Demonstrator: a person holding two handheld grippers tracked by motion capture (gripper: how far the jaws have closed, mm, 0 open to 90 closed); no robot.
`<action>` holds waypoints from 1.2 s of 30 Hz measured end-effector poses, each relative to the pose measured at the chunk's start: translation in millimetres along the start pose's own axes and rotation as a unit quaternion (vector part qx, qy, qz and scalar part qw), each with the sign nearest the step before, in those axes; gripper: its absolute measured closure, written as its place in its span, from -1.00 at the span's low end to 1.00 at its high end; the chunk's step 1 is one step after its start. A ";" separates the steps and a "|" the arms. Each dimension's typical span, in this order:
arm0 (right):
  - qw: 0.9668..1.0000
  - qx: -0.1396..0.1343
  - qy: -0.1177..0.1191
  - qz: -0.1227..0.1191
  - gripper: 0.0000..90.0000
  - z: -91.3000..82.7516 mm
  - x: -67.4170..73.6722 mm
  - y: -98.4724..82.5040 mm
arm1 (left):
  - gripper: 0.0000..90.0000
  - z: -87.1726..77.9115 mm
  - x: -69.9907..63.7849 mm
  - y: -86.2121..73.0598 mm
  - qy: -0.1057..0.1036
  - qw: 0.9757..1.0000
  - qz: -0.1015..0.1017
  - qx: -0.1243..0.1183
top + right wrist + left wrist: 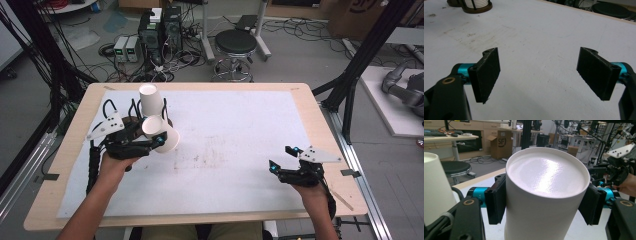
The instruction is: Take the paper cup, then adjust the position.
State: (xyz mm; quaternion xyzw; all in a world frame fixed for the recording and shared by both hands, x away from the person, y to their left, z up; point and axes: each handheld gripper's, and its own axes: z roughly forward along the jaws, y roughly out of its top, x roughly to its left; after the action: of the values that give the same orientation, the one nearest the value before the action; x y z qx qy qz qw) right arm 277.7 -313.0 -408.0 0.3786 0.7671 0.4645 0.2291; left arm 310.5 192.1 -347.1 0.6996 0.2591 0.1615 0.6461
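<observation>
Holding a white paper cup (161,133) tipped on its side, the left gripper (150,142) has its two black pads pressed on the cup's walls, one on each side. In the left gripper view the closed bottom of this cup (546,192) faces the camera and the pads squeeze it from left and right. The cup hangs over the far left part of the white sheet (225,150) that covers the wooden table (320,130). Just behind it, a second white paper cup (150,98) sits upside down on top of a dark wire rack (132,112). The right gripper (284,157) rests low on the right side of the sheet, well apart from the cups, and its jaws stand wide apart with nothing between them. It looks like the step in hand is carrying the cup to or from the rack; I cannot tell which. The next move likely needs the left hand to turn the cup straight, line it up with a free spot, and keep the squeeze soft so the thin paper does not crush.
</observation>
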 end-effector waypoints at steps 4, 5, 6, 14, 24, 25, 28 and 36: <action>1.000 -0.004 0.007 -0.005 -0.57 -1.0 2.6 1.3 | -0.27 6.5 -2.3 -3.9 -0.006 1.000 -0.002 0.002; 1.000 -0.005 0.008 -0.004 -0.57 -1.1 2.8 1.2 | -0.27 9.8 -2.6 -5.4 -0.009 1.000 -0.002 0.005; 1.000 -0.004 0.009 -0.005 -0.57 -1.3 2.9 1.1 | -0.27 11.5 -2.7 -6.1 -0.010 1.000 -0.003 0.005; 1.000 -0.003 0.020 -0.007 -0.57 1.8 5.5 2.6 | -0.27 18.5 -2.5 -11.0 -0.017 1.000 -0.006 0.012; 0.998 -0.014 0.062 -0.022 -0.57 10.9 19.3 12.1 | -0.27 29.1 -6.9 -22.9 -0.038 0.999 -0.001 0.012; 0.996 -0.018 0.079 -0.029 -0.57 15.3 26.7 17.5 | -0.27 31.1 -7.9 -23.6 -0.040 0.999 -0.001 0.013; 0.995 -0.020 0.093 -0.041 -0.57 19.6 33.2 22.1 | -0.27 35.3 -10.7 -24.5 -0.046 0.999 0.001 0.013; 0.987 -0.020 0.140 -0.069 -0.57 33.3 56.6 35.2 | -0.27 43.4 -20.4 -24.3 -0.063 0.998 0.001 0.011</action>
State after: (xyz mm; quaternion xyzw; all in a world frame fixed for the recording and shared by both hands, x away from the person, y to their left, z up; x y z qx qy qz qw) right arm 279.6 -240.2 -392.2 0.2506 0.8064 0.5116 0.1585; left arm 314.5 145.6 -373.8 0.7155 0.2188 0.1153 0.6533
